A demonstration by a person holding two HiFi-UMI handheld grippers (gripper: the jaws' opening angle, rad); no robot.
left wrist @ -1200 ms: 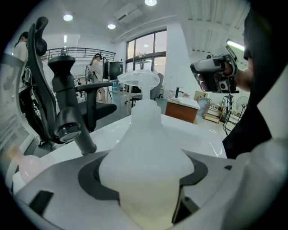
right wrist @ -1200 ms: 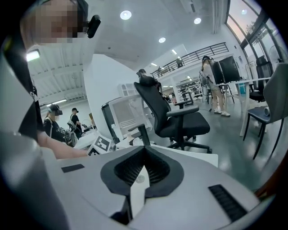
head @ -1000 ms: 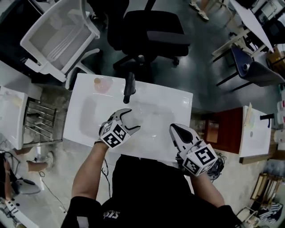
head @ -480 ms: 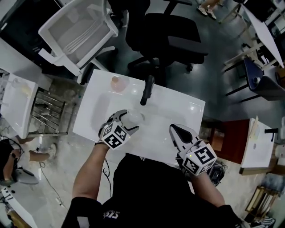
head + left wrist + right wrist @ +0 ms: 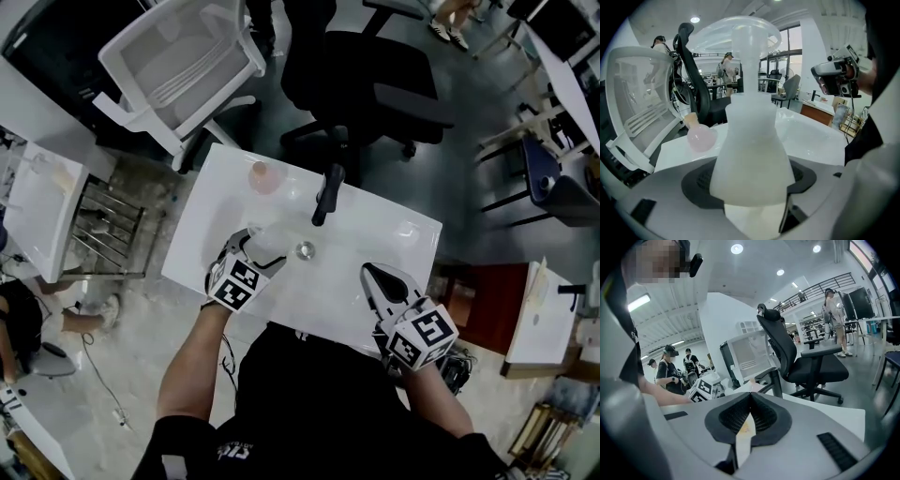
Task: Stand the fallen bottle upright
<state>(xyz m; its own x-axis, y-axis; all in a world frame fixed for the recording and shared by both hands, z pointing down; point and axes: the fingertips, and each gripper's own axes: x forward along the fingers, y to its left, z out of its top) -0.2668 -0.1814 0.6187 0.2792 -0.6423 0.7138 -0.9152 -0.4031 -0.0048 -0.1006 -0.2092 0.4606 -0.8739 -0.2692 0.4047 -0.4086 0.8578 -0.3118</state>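
**Q:** Jaws, nearest first?
**A:** The right gripper (image 5: 380,281) is closed on nothing at the tabletop's (image 5: 394,234) near edge. The left gripper (image 5: 255,246) clamps the bottle (image 5: 752,154) by the near left edge.
**Q:** What changed?
**A:** A second ago the left jaws gaped. Now the bottle is neck-up, so probably only setting down and release remain.

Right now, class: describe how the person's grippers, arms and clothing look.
The left gripper and right gripper are pale grey-white shells with black ribbed pads, each carrying a cube of black-and-white square markers. The person wears a black short-sleeved shirt.

No readable text, labels, numbers — none legible
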